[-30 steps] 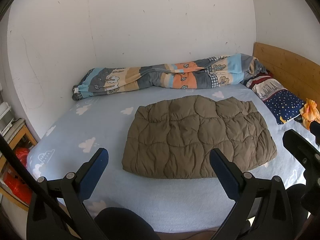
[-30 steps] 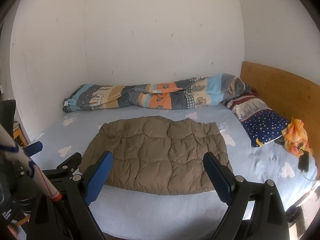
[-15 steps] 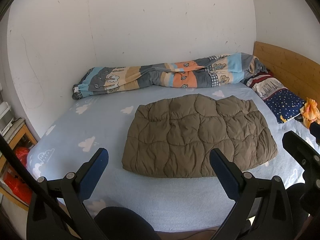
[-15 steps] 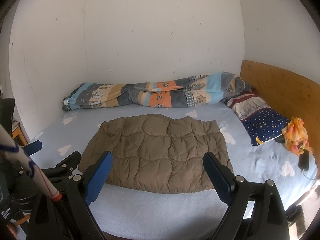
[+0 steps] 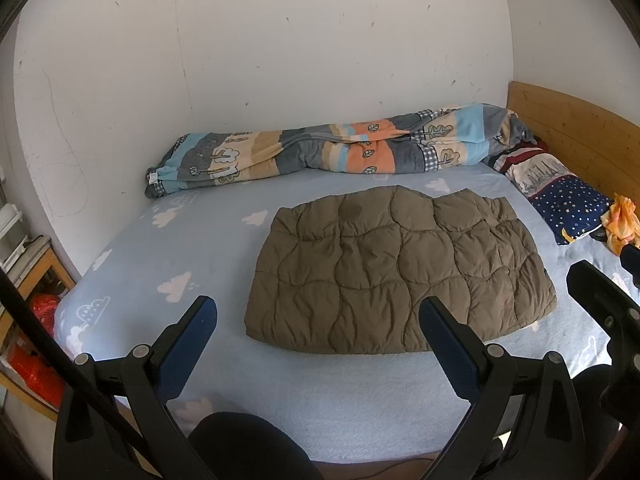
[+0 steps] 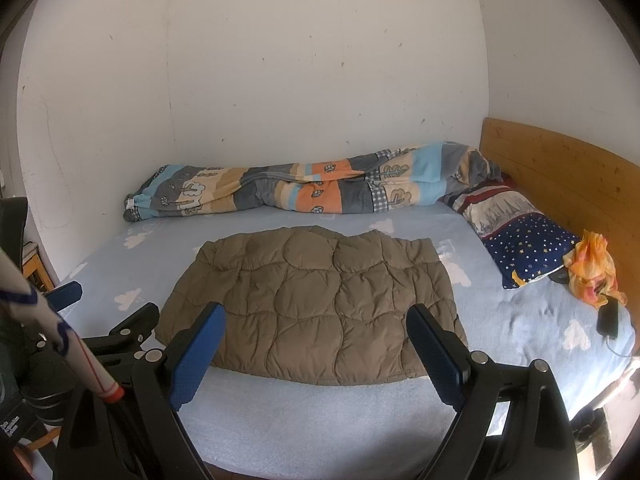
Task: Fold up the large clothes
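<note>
- Left wrist view: we find the left gripper [image 5: 316, 334] with its two blue-padded fingers spread wide and nothing between them, held above the near edge of the bed [image 5: 168, 240].
- The brown quilted jacket [image 5: 400, 272] lies flat and folded in the middle of the light blue cloud-print sheet, clear of both grippers.
- A rolled patterned duvet [image 5: 340, 152] runs along the wall behind the jacket; a starry pillow [image 5: 568, 204] sits against the wooden headboard [image 5: 580, 136].
- Only this view shows the red item [image 5: 36, 344] on a shelf left of the bed and a dark rounded shape [image 5: 248, 448] at the bottom edge; we cannot tell what it is.
- Part of the right gripper [image 5: 600, 300] enters at the right edge.
- Right wrist view: the right gripper [image 6: 316, 346] likewise stands wide apart and empty, before the jacket [image 6: 316, 308].
- Only this view shows the orange cloth [image 6: 592, 272] in full, a dark phone [image 6: 609, 318] beside it, and a white pole with a red band [image 6: 60, 336] at left.
</note>
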